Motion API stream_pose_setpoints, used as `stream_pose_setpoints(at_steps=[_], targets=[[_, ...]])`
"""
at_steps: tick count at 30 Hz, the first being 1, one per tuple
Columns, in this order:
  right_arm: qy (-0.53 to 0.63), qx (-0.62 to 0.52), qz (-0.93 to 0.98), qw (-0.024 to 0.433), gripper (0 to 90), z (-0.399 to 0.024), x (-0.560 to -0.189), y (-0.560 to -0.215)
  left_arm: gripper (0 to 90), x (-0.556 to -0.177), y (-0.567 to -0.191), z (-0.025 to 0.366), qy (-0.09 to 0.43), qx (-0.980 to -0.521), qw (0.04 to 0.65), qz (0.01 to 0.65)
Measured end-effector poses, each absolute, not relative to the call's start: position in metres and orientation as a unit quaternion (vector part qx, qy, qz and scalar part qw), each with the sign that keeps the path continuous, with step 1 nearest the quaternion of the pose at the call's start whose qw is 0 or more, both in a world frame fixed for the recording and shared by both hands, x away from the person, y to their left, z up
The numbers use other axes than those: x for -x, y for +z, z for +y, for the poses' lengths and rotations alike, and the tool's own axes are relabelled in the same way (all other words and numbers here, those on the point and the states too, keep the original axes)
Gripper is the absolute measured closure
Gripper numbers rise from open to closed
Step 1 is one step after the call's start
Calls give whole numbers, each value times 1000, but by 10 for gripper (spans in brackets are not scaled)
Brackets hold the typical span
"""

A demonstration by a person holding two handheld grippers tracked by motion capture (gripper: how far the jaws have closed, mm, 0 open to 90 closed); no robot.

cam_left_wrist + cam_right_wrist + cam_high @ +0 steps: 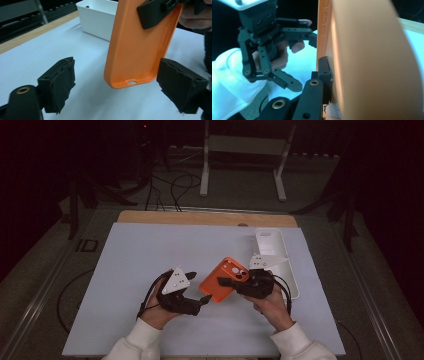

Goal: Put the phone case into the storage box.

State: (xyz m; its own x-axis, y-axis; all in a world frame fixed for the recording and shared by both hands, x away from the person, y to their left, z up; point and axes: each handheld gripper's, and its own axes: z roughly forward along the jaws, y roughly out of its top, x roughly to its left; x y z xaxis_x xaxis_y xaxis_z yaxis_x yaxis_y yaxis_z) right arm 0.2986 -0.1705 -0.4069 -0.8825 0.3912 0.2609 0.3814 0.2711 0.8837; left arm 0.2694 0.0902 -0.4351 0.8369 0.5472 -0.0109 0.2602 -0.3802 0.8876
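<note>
Above the white table [130, 270], the right gripper [226, 281] clamps an orange phone case [223, 279] and holds it tilted off the surface. Just beside it, the left gripper [200, 290] reaches level, jaws parted around the case's lower end without pressing it. Its own view reveals the case's hollow inside and a white bin [97, 17] behind.

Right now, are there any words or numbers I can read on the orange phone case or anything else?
None can be read.
Orange phone case: plain, no words or logo showing.
White bin: no label.
Grey plate on the left claw: only holes, no print.
</note>
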Motion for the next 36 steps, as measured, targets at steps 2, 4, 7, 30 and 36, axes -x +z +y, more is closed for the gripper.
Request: stream_pose_setpoints(at_steps=[2, 4, 7, 30, 36], targets=[[553, -237, 798, 4, 879, -170, -299, -407, 200, -269, -436, 90, 139, -820, 499, 245], [552, -226, 802, -1, 879, -168, -298, -406, 233, -269, -437, 89, 135, -823, 497, 240], [551, -215, 806, -5, 879, -166, -297, -406, 338, -269, -438, 89, 126, -825, 501, 229], [542, -170, 823, -24, 880, -165, -297, -408, 685, -272, -446, 89, 44, -836, 512, 192], [548, -166, 819, -25, 858, -168, -298, -407, 763, -271, -447, 89, 37, -835, 517, 187]])
